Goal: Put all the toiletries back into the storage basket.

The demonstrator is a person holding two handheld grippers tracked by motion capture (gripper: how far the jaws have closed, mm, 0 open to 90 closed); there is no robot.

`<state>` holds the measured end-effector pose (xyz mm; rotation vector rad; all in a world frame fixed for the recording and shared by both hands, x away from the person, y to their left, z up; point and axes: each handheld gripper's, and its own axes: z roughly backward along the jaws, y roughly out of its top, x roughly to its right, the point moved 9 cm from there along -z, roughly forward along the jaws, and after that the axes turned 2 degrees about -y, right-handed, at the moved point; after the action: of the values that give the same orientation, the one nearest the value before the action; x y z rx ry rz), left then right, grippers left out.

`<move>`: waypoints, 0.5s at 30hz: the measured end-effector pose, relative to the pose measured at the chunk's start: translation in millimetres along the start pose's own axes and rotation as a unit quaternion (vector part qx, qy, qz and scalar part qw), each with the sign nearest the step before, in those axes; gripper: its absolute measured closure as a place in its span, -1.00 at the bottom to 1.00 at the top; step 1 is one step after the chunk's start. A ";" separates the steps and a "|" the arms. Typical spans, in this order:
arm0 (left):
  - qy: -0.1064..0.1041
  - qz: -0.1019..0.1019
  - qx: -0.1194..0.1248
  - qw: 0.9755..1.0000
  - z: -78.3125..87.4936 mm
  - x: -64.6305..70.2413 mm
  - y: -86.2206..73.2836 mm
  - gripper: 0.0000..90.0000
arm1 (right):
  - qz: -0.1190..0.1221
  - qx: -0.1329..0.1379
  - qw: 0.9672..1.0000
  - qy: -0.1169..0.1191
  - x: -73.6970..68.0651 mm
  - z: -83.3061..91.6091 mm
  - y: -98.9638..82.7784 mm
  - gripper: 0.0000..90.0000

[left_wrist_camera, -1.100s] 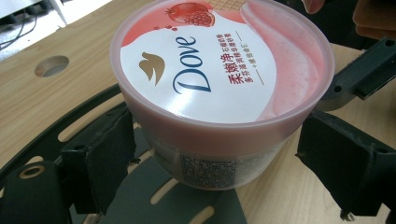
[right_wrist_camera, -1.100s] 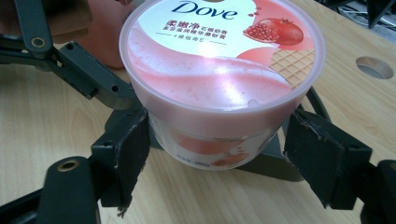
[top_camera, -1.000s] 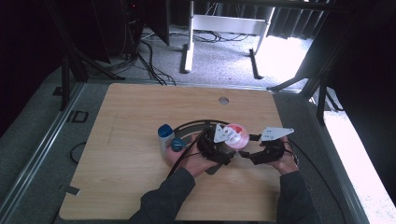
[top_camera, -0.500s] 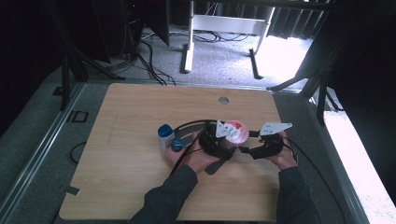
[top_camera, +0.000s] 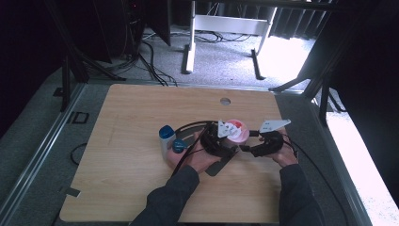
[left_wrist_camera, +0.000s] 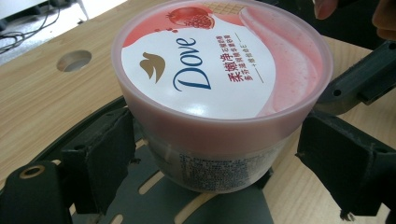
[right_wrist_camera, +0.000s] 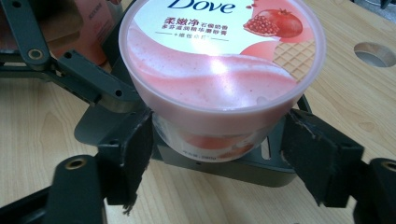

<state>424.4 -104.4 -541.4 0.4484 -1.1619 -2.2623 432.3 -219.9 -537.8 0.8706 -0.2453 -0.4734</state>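
The round pink plastic Dove tub (top_camera: 234, 130) with a pink lid stands upright on the light wooden bench (top_camera: 122, 165), a little nearer to you than the round hole (top_camera: 225, 100) in the bench top. Your left gripper (left_wrist_camera: 210, 154) has its jaws around the body of the tub; they look close against it, but I cannot tell if they press. Your right gripper (right_wrist_camera: 217, 149) has been closing its jaws; they stand apart on both sides of the tub, with small gaps. A blue-capped bottle (top_camera: 165, 136) is left of the tub.
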 end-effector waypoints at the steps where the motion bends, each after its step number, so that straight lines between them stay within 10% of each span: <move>1: 0.003 0.002 -0.001 1.000 -1.0 -2.0 -0.5 -0.74 | -0.001 0.000 1.000 -0.001 0.7 -0.4 0.0 -0.40; 15: 0.022 0.014 -0.005 1.000 -14.2 -10.0 0.1 -0.74 | -0.009 -0.017 1.000 -0.011 13.6 -7.3 -1.5 -0.30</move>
<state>439.7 -107.4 -549.0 0.4720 -1.1266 -2.2225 446.6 -222.5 -543.3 0.8347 -0.2498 -0.5027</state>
